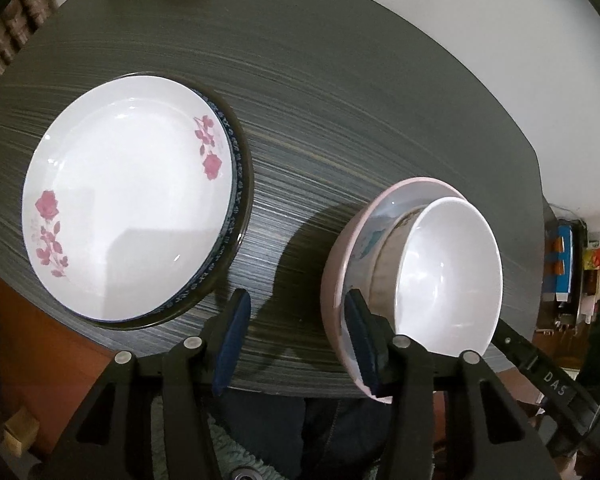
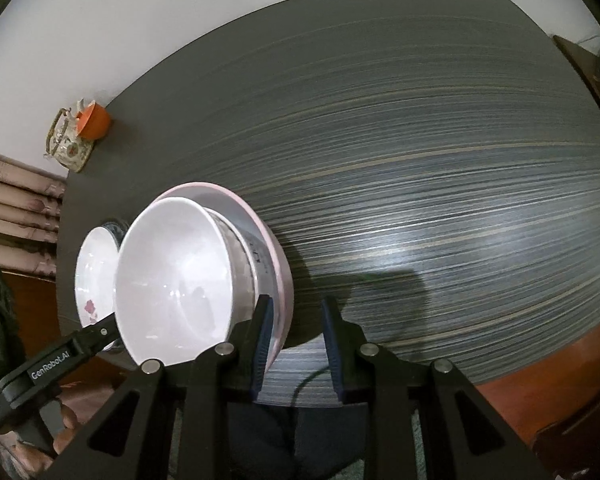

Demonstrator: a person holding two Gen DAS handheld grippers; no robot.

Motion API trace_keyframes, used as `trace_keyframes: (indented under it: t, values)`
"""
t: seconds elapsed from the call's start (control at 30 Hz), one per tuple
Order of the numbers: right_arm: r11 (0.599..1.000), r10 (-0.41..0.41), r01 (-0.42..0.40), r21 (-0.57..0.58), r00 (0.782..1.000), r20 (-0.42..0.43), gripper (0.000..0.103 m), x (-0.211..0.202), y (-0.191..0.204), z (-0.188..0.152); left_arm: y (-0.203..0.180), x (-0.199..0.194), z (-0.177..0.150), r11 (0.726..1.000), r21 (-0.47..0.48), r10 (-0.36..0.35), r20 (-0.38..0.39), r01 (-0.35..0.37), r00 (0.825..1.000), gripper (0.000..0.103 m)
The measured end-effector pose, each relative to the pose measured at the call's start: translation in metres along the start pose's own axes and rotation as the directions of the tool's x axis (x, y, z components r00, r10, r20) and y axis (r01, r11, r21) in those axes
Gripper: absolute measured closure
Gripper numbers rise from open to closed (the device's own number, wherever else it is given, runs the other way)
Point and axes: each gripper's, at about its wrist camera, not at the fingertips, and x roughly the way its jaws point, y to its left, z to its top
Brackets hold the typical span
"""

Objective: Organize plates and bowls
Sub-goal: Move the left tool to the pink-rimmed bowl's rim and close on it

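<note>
Two stacks sit on the dark streaked counter (image 1: 340,100). On the left, a white plate with pink roses (image 1: 128,220) lies on a dark blue-patterned plate (image 1: 238,184) of which only a crescent of rim shows, so its centre is hidden. On the right, a white bowl (image 1: 448,276) nests in a pink-rimmed bowl (image 1: 340,264); a further patterned wall shows between them, too covered to tell whether it is a third bowl.

The left claw (image 1: 296,336) has its fingers apart, the right finger at the pink-rimmed bowl's near edge, contact unclear. The right claw (image 2: 296,344) is also apart, its left finger against that bowl's rim, the other over bare counter.

At the counter's far corner stand one floral jar (image 2: 66,140) and one orange cup (image 2: 94,120), both cut off in the left wrist view.
</note>
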Motion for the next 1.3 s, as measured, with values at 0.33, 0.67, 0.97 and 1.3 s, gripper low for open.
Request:
trace_keyframes:
  t: [0.33, 0.67, 0.97, 1.3]
  values:
    - [1.000, -0.029, 0.029, -0.009, 1.000, -0.009, 0.078, 0.015, 0.005, 0.004, -0.009, 0.012, 0.004, 1.000, 0.012, 0.000, -0.010, 0.000, 1.000, 0.076]
    - [1.000, -0.024, 0.024, -0.002, 1.000, -0.018, 0.078, 0.025, 0.000, 0.012, -0.015, 0.017, 0.006, 0.999, 0.025, -0.027, -0.011, 0.027, 1.000, 0.091]
    - [1.000, 0.009, -0.009, 0.006, 1.000, -0.006, 0.091, 0.022, -0.002, 0.012, -0.018, 0.016, 0.006, 0.999, 0.043, -0.033, 0.007, 0.033, 0.999, 0.098]
    - [1.000, 0.019, -0.019, 0.005, 1.000, 0.023, 0.095, 0.022, 0.003, 0.009, -0.023, 0.016, 0.003, 0.998, 0.061, -0.017, 0.021, 0.016, 1.000, 0.099]
